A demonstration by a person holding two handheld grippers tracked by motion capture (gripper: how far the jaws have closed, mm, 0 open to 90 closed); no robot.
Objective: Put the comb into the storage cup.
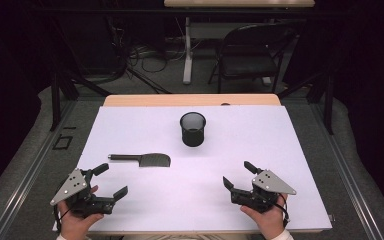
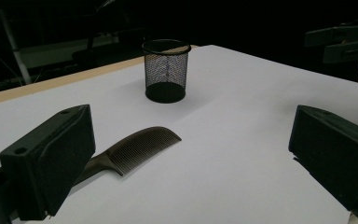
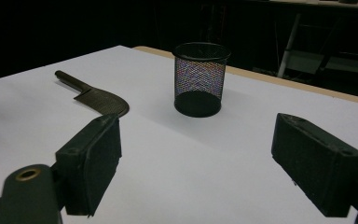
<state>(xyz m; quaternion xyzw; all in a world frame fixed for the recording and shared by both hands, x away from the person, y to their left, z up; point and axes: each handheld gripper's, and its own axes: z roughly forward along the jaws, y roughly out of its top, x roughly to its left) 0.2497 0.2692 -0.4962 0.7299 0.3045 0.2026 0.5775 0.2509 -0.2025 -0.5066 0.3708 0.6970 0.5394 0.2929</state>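
- Left gripper (image 1: 111, 180): jaws spread wide, nothing between them, hovering low over the near left of the table (image 1: 130, 125). In the left gripper view the pads (image 2: 51, 158) flank bare white surface.
- Right gripper (image 1: 238, 176): jaws also apart and empty, near right of the table, well clear of everything.
- Comb (image 1: 142, 159): flat on the white surface, just ahead of the left gripper. Handle points left, toothed blade right, teeth towards the person.
- Mesh cup (image 1: 192, 128): upright, empty as far as I can tell, beyond the comb near table centre, well apart from it.
- My read: the step is picking up the comb, likely for the cup. The left gripper is closer, so use it.
- Grab the handle or spine, not the teeth. It's thin and flat, so come in steep, get one pad on each long edge, and close fully.
- Risk: the comb may skid on the smooth surface if a pad lands first on one side. Centre it before closing.
- Keep the right gripper parked, or use it to steady the cup.
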